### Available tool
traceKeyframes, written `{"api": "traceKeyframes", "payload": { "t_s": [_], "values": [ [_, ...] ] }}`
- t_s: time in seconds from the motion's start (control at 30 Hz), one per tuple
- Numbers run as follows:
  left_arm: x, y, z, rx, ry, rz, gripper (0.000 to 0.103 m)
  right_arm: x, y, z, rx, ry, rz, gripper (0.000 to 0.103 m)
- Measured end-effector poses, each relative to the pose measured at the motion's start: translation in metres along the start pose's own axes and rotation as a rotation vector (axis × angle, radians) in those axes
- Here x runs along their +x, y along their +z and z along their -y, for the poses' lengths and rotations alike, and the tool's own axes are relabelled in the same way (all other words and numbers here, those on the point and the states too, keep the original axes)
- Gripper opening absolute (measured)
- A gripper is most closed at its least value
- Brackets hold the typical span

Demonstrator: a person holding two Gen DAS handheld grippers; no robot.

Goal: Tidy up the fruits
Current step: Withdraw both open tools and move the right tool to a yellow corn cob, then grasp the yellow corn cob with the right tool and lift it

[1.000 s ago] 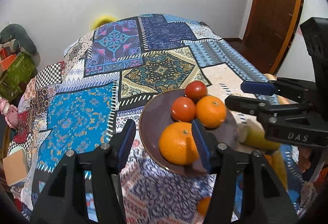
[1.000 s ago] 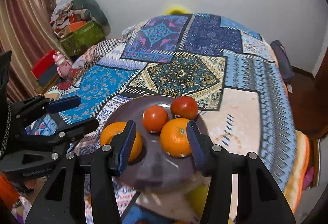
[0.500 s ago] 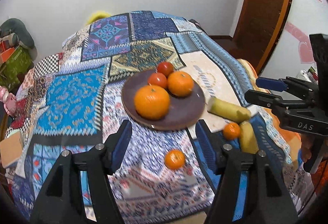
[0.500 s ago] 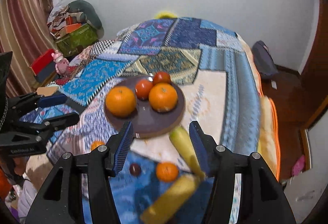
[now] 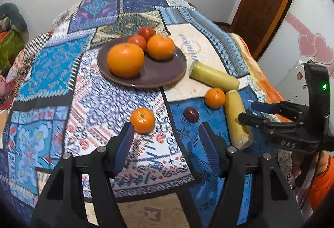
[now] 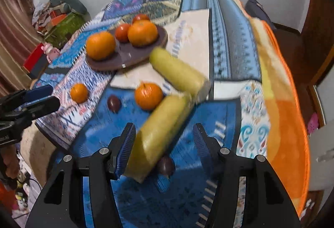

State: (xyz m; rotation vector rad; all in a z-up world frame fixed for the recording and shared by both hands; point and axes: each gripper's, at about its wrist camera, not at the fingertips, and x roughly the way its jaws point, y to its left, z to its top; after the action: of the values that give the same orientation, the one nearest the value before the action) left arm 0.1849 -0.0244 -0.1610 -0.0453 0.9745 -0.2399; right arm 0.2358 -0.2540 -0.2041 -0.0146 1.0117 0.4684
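Brown plate (image 5: pixel 167 73) on the patchwork bedspread (image 5: pixel 52 73) already carries two large oranges and two tomatoes. Loose fruit remains off it: a small orange (image 5: pixel 142 120) at 12 o'clock of my left gripper (image 5: pixel 167 142), a second small orange (image 5: pixel 215 97), a dark plum (image 5: pixel 191 114) and two yellow-green cylinders (image 6: pixel 160 136), one between the fingers of my right gripper (image 6: pixel 163 144). Both grippers stand apart, empty. I judge the task roughly half complete.

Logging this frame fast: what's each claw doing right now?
Left claw: open, holding nothing, above the cloth near a small orange.
Right claw: open, holding nothing; a yellow-green cylinder lies between its fingers, ungripped.
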Motion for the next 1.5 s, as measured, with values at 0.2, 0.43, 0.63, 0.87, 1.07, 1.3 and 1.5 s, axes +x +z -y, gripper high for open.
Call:
{"api": "traceKeyframes", "payload": {
  "t_s": [0.2,0.43,0.63,0.87,1.07,1.3,1.5],
  "values": [
    [0.009,-0.005,0.001,-0.021,-0.018,-0.022,0.064,0.018,0.002,-0.004,0.059,0.027,-0.040,0.051],
    [0.013,-0.008,0.000,-0.032,-0.035,-0.028,0.064,0.030,0.003,-0.005,0.067,0.022,-0.084,0.052],
    [0.013,-0.011,-0.002,-0.046,-0.045,-0.027,0.064,0.028,0.008,-0.006,0.083,0.022,-0.069,0.038],
    [0.003,-0.010,-0.001,-0.035,-0.030,-0.008,0.064,0.009,0.013,-0.013,0.082,0.087,-0.024,0.035],
    [-0.005,-0.002,0.003,-0.039,-0.034,0.013,0.064,-0.029,0.021,-0.010,0.071,0.091,0.083,0.035],
    [-0.005,0.017,0.027,-0.009,-0.055,0.031,0.064,-0.057,0.035,0.017,0.079,0.016,0.166,0.035],
    [0.012,0.041,0.062,0.047,-0.073,0.021,0.064,-0.060,0.032,0.047,0.105,-0.029,0.159,0.035]
  ]
}}
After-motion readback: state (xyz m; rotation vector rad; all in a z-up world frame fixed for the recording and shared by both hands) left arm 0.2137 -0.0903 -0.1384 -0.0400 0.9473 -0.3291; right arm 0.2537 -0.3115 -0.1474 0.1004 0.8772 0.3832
